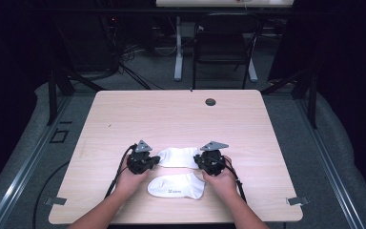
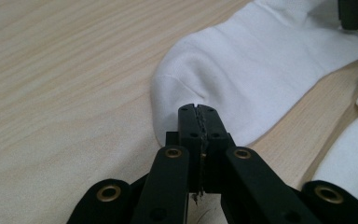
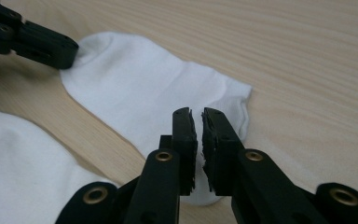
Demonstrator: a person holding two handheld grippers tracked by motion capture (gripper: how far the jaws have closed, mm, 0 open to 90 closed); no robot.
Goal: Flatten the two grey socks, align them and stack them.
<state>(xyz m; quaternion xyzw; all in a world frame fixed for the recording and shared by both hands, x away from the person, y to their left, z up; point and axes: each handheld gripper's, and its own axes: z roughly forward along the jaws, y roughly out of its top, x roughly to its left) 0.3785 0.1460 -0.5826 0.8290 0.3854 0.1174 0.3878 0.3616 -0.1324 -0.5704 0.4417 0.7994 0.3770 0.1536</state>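
Far sock lies flat on the desk, the left gripper clamped shut at its toe edge, the right gripper parted narrowly over its cuff, gripping nothing. A lift now might drag one end and bunch the sock against the near sock. Whether the left gripper pinches cloth is hidden.

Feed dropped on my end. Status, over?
Left hand-held gripper shut on far sock. Right hand-held gripper slightly parted at its other end. Near sock alongside, nothing blocking.

bare table beyond, near sock blocking
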